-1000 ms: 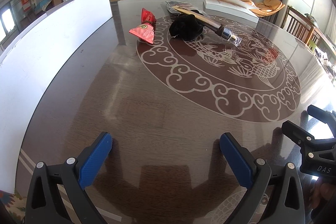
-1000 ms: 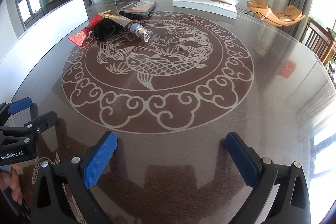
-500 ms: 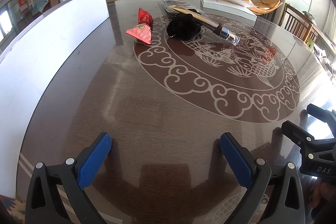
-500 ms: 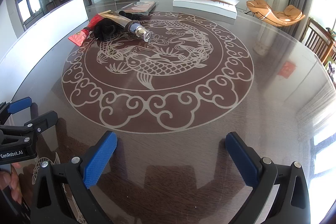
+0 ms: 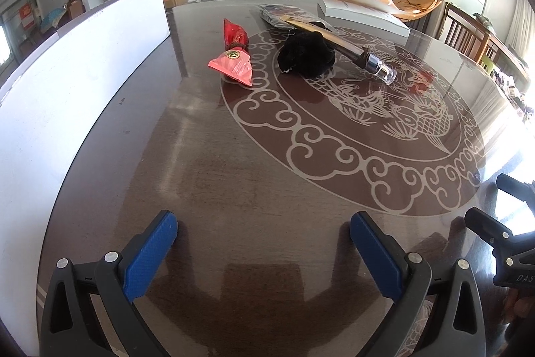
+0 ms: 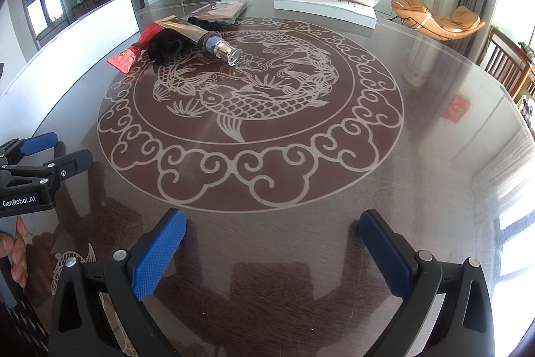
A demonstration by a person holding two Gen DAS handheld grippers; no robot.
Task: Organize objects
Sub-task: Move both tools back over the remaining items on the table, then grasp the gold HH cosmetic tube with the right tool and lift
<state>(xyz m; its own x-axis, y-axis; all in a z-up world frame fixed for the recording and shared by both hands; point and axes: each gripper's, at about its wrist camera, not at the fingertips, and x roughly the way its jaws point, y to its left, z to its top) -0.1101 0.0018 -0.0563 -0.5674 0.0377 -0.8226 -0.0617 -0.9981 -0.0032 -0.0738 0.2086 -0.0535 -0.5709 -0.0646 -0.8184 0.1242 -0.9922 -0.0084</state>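
Through the left wrist camera we see our left gripper (image 5: pixel 264 236) held low over the near edge of the round table (image 5: pixel 207 163), its blue-padded fingers (image 5: pixel 150 253) spread wide with nothing between them. Far across the table lie a red packet (image 5: pixel 234 62), a black cloth (image 5: pixel 306 57) just to its right, and a gold tube (image 5: pixel 347 47) with a clear cap resting across the cloth. A white board (image 5: pixel 83 82) stands along the table's left edge, and a flat white box (image 5: pixel 361 14) sits at the far side.

Through the right wrist camera our right gripper (image 6: pixel 272 238) also hangs over the near edge, fingers spread and empty. The packet (image 6: pixel 132 54), cloth (image 6: pixel 165 47) and tube (image 6: pixel 204 35) lie together at the far left, well apart from it. The left gripper (image 6: pixel 50 153) shows at the left edge.
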